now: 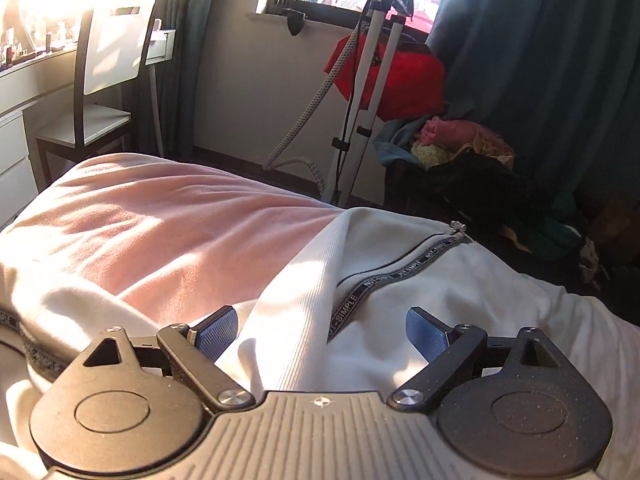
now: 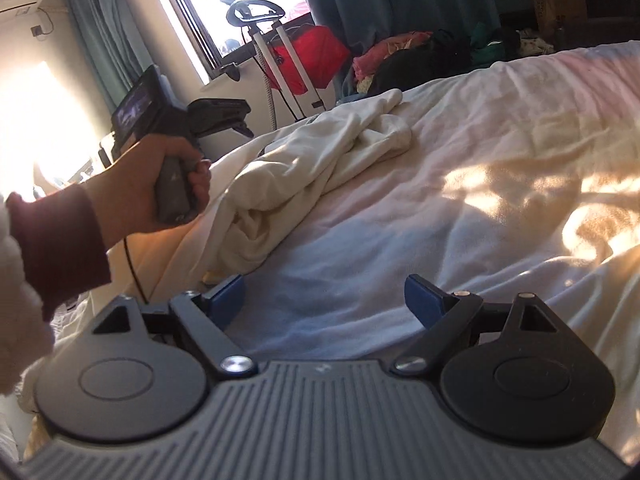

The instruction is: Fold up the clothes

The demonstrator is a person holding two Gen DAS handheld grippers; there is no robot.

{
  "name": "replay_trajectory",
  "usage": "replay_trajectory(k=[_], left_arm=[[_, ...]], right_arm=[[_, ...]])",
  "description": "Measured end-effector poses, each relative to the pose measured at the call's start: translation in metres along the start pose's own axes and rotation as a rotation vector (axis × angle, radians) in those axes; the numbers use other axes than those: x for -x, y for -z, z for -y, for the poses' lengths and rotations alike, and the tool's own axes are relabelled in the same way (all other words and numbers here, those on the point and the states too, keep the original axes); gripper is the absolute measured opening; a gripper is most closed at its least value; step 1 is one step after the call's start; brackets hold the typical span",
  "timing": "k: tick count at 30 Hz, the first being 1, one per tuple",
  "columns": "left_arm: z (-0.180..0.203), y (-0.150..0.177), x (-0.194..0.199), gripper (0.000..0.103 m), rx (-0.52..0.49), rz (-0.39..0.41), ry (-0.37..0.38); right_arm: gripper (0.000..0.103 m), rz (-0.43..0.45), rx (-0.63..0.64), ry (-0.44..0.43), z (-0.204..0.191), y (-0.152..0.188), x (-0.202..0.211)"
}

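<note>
In the left wrist view, the left tool (image 1: 320,332) is hovering with its blue pads spread wide and gripping nothing, just above a white zip-up jacket (image 1: 420,276) that is lying rumpled on the bed over a pink blanket (image 1: 160,220). A ribbed hem band (image 1: 316,280) is running straight between the pads, and a lettered zipper tape (image 1: 396,272) is crossing the cloth just beyond it. The jacket looks soft, light and floppy, likely to sag and bunch when lifted, so the thicker ribbed band or a corner of it seems the firmest place to pinch. Beyond the bed, a garment steamer stand (image 1: 372,92), a heap of clothes (image 1: 460,148), a chair (image 1: 100,80) and dark curtains by a bright window are showing. In the right wrist view, the right tool (image 2: 324,300) is also standing wide and empty, over the wrinkled white bed sheet (image 2: 440,200). The jacket is lying crumpled at the left, near the person's left hand (image 2: 152,184), which is gripping the other tool's handle. Strong sunlight is washing out the left side of the room.
</note>
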State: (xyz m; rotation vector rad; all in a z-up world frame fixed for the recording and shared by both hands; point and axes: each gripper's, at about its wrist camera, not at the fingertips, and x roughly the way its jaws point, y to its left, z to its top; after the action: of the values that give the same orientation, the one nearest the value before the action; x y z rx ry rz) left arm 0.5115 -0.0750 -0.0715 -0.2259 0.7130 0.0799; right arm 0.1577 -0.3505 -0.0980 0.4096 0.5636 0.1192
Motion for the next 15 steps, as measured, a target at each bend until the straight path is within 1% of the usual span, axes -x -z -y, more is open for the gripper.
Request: replay_trajectory(k=[1, 2, 4, 6, 7, 8, 9, 10, 12, 15], left_arm=[[0.002, -0.001, -0.009, 0.09, -0.008, -0.009, -0.013], [0.005, -0.002, -0.018, 0.084, -0.016, -0.018, -0.025], [0.01, -0.004, -0.033, 0.077, -0.032, -0.035, -0.047], [0.014, -0.006, -0.039, 0.066, -0.051, -0.031, -0.045], [0.016, -0.006, -0.041, 0.05, -0.062, -0.026, -0.043], [0.018, -0.007, -0.042, 0.03, -0.069, -0.02, -0.04], [0.021, -0.005, -0.037, 0.019, -0.075, -0.009, -0.039], [0.027, -0.002, -0.031, 0.004, -0.086, 0.001, -0.051], [0.041, 0.001, -0.012, 0.004, -0.136, 0.022, -0.056], [0.059, 0.007, 0.031, 0.003, -0.23, 0.093, -0.024]], right_arm=[[0.088, -0.003, 0.005, 0.001, 0.002, 0.001, -0.006], [0.088, -0.001, 0.001, 0.008, 0.006, 0.001, -0.012], [0.088, -0.016, -0.032, -0.004, 0.013, 0.0, -0.024], [0.088, -0.026, -0.082, -0.033, 0.021, -0.001, -0.033], [0.088, -0.022, -0.097, -0.041, 0.024, -0.002, -0.035], [0.088, -0.017, -0.103, -0.047, 0.026, -0.002, -0.037], [0.088, -0.015, -0.103, -0.048, 0.026, -0.002, -0.038], [0.088, -0.013, -0.103, -0.048, 0.027, -0.002, -0.039], [0.088, -0.009, -0.104, -0.048, 0.028, -0.002, -0.039], [0.088, 0.011, -0.109, -0.039, 0.029, -0.005, -0.034]])
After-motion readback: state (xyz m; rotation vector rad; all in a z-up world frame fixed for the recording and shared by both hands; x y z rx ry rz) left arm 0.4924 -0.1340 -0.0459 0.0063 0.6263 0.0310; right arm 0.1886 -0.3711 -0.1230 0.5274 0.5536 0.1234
